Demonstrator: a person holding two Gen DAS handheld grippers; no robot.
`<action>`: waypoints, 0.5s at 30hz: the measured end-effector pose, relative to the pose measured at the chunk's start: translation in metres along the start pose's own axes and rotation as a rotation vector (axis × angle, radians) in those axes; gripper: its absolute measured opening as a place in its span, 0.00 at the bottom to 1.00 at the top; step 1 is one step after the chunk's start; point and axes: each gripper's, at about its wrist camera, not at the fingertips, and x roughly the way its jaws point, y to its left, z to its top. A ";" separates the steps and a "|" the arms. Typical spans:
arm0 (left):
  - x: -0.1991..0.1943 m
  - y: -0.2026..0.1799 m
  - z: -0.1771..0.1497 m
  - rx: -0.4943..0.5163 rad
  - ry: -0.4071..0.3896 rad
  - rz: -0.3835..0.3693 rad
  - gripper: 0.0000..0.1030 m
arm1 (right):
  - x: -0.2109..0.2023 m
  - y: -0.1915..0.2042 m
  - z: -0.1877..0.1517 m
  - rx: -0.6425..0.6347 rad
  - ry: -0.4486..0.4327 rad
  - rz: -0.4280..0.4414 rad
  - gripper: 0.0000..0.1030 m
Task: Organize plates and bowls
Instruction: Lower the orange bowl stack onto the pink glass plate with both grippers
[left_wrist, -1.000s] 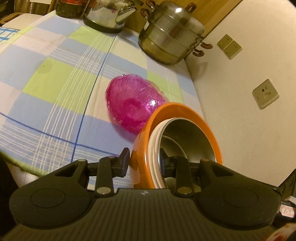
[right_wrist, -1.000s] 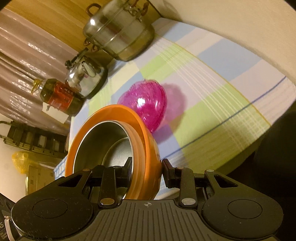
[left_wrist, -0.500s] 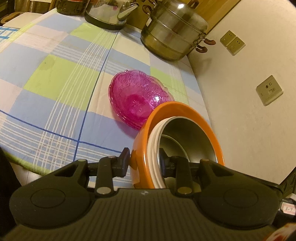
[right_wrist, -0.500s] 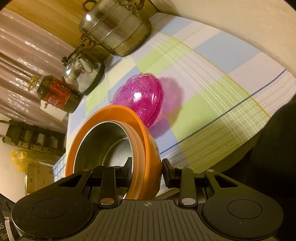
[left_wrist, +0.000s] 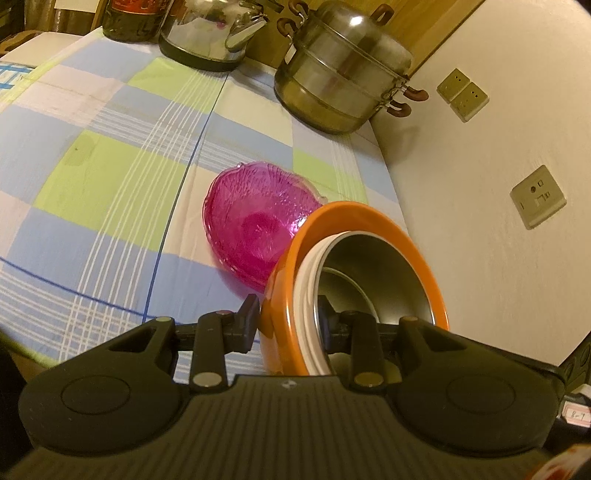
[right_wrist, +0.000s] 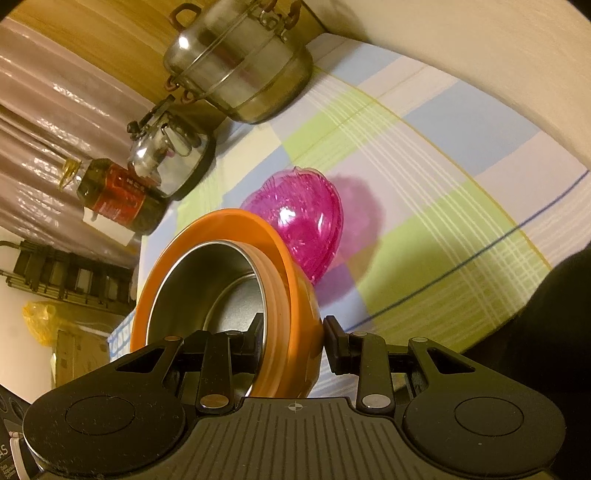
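Left gripper (left_wrist: 286, 319): jaws clamped across the rim of the orange bowl (left_wrist: 354, 216), one finger outside, one inside the steel lining. Right gripper (right_wrist: 293, 338): gripping the opposite rim likewise. Bowl: carried tilted between both, above the near edge of the checked cloth (left_wrist: 110, 177), just short of the pink bowl (left_wrist: 255, 232) resting on it. Step in hand, by judgement: bringing the orange bowl to the pink one for stacking. Next move calls for levelling it and both grippers lowering together. Beyond: steamer (left_wrist: 343, 70), kettle (left_wrist: 210, 33), bottle (right_wrist: 118, 195). Hidden: the bowl's underside and base; white band inside the rim unclear.
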 end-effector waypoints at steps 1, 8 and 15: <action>0.001 0.000 0.002 0.000 0.001 0.000 0.28 | 0.002 0.001 0.002 0.001 0.000 -0.001 0.32; 0.014 0.000 0.017 -0.003 0.006 0.002 0.28 | 0.014 0.004 0.015 0.003 0.005 -0.006 0.32; 0.029 0.003 0.032 -0.011 0.007 0.006 0.28 | 0.033 0.007 0.030 0.006 0.009 -0.006 0.32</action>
